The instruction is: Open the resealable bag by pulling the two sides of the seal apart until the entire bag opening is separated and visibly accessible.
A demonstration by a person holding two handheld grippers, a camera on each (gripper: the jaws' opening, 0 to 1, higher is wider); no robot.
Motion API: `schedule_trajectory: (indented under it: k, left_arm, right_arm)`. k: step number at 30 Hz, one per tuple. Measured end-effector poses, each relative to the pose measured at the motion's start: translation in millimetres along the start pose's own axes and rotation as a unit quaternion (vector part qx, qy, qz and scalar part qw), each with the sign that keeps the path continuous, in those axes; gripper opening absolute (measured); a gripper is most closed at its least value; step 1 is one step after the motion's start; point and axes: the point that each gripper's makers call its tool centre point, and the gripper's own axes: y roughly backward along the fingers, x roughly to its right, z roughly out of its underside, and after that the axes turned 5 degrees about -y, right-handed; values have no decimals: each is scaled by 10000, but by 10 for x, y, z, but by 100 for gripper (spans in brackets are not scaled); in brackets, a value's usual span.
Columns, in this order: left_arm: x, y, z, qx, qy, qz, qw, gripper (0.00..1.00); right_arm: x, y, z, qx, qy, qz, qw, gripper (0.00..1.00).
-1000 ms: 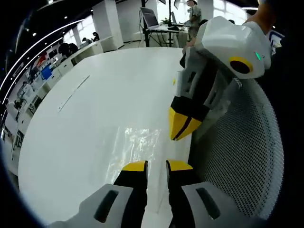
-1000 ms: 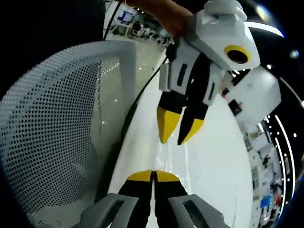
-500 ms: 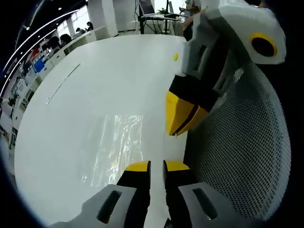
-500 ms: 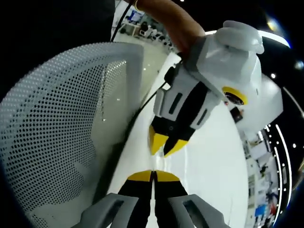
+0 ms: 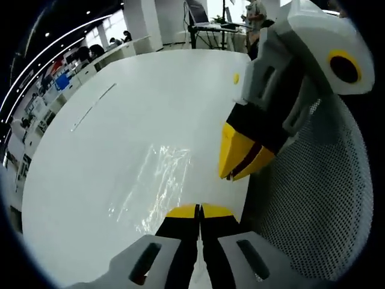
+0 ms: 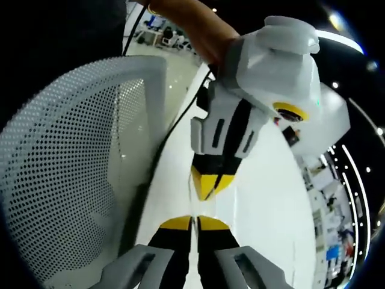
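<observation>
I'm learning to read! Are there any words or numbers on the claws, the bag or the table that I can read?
No readable text anywhere.
Clear bag: shiny plastic, no print to be seen.
White table: no writing; a small yellow spot is too tiny to tell.
Left claw and right claw: plain yellow, black and white, no labels.
Far shelves: too blurred to read.

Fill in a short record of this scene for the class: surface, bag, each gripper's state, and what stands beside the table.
surface: white table
bag: clear bag, flat on the table
left gripper: jaws shut at the bag's near edge; grip unclear
right gripper: jaws shut; grip unclear
beside table: white mesh chair
bag opening: cannot tell
</observation>
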Motion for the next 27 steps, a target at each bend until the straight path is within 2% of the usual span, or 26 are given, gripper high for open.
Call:
schedule_trajectory:
  k: [6,10,14,22,27]
  left_arm:
    - [-101,30,-95,120,-103,-357,9992,0]
    - [-171,42,-144,251,-9,-530,9983,0]
    - [-255,83,-187,369,60,-708,9968,0]
    - [-316,109,-280,525,134,-796,9954,0]
    - [-389,153,-367,652,46,-975,9931,0]
  right_arm:
    - [69,-46,-67,-4,-221,183,9996,3]
    - [92,-101,-102,-98,-545,313,9980,3]
    - [135,-125,-126,-135,-617,384,9973,2]
    - [220,-161,-137,-169,-702,536,9960,2]
    - [189,-169,-105,-215,-778,472,9956,0]
